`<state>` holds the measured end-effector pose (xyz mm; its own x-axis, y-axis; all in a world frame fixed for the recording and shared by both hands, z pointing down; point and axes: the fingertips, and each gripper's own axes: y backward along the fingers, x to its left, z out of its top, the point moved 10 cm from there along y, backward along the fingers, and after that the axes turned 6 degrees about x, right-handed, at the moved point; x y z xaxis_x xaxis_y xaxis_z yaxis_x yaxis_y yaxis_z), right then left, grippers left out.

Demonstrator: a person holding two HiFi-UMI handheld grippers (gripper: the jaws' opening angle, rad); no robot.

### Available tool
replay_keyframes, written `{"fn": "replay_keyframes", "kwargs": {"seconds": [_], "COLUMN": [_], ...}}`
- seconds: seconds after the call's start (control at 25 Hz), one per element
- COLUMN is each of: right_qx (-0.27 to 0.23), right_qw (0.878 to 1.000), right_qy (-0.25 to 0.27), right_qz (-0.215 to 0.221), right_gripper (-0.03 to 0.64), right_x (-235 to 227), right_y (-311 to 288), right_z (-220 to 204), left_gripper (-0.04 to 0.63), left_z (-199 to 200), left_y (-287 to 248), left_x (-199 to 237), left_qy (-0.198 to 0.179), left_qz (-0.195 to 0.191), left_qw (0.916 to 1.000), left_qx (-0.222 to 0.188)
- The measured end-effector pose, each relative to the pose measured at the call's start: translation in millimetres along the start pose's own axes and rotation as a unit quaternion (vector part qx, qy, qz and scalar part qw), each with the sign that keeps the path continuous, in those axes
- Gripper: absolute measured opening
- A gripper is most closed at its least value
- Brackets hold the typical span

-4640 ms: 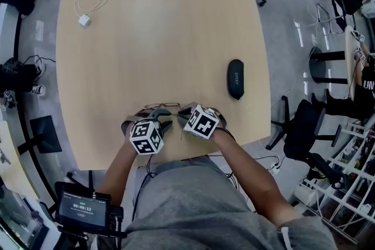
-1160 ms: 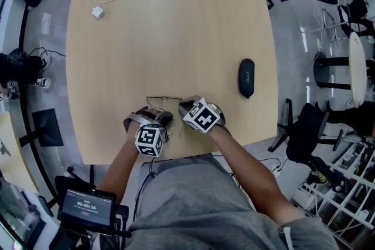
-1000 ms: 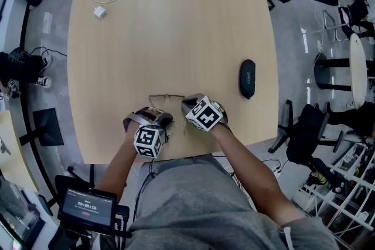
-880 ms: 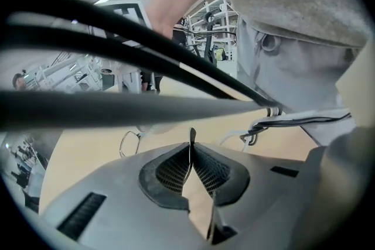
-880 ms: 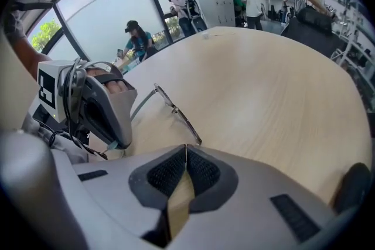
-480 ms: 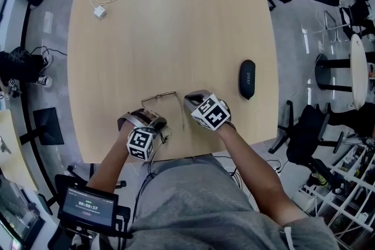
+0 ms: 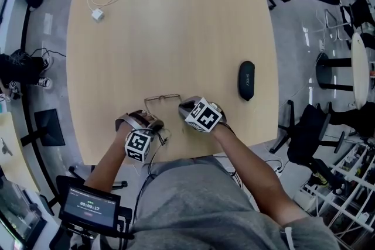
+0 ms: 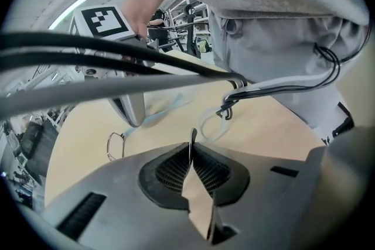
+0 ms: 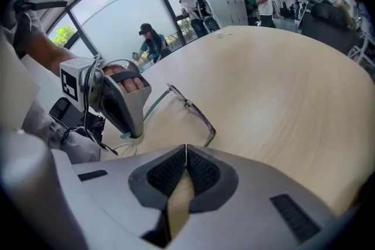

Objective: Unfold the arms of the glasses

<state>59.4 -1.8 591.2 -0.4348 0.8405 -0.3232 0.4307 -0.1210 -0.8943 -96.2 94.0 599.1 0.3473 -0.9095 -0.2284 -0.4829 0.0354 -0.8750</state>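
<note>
On the pale wooden table (image 7: 176,20), near the edge at your side, the glasses (image 7: 162,99) are just in front of your two tools. Your left gripper (image 8: 191,143) is clamped on one teal arm (image 9: 153,107). Your right gripper (image 9: 185,152) has its jaws pressed together on nothing, just beside the glasses.

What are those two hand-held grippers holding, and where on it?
The left hand-held gripper pinches the glasses by the end of one arm. The right hand-held gripper is shut beside their other front corner; a hold there cannot be told.
</note>
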Motion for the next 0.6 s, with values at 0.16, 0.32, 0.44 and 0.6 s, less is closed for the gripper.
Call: {"fn": "replay_keyframes", "kwargs": {"seconds": [0.16, 0.32, 0.44, 0.6], "right_qx": [0.004, 0.0, -0.005, -0.013], "right_qw": [1.0, 1.0, 1.0, 1.0], "right_qy": [0.001, -0.004, -0.008, -0.014], "right_qz": [-0.01, -0.013, -0.011, -0.006], "right_gripper": [0.011, 0.011, 0.011, 0.009], "right_x": [-4.0, -8.8, -13.4, -15.9], "right_y": [4.9, 8.9, 12.3, 15.6], "right_z": [-1.8, -0.1, -0.3, 0.5], "left_gripper": [0.02, 0.02, 0.02, 0.02], "left_z": [0.6, 1.9, 0.7, 0.7], "left_y": [0.8, 2.6, 0.7, 4.4], "left_x": [-2.1, -2.6, -2.7, 1.3], "left_qy": [0.0, -0.004, 0.002, -0.006], "left_qz": [-0.013, -0.024, -0.033, -0.034], "left_qw": [0.9999, 0.9997, 0.9994, 0.9994], "left_qx": [-0.003, -0.004, -0.008, -0.008]}}
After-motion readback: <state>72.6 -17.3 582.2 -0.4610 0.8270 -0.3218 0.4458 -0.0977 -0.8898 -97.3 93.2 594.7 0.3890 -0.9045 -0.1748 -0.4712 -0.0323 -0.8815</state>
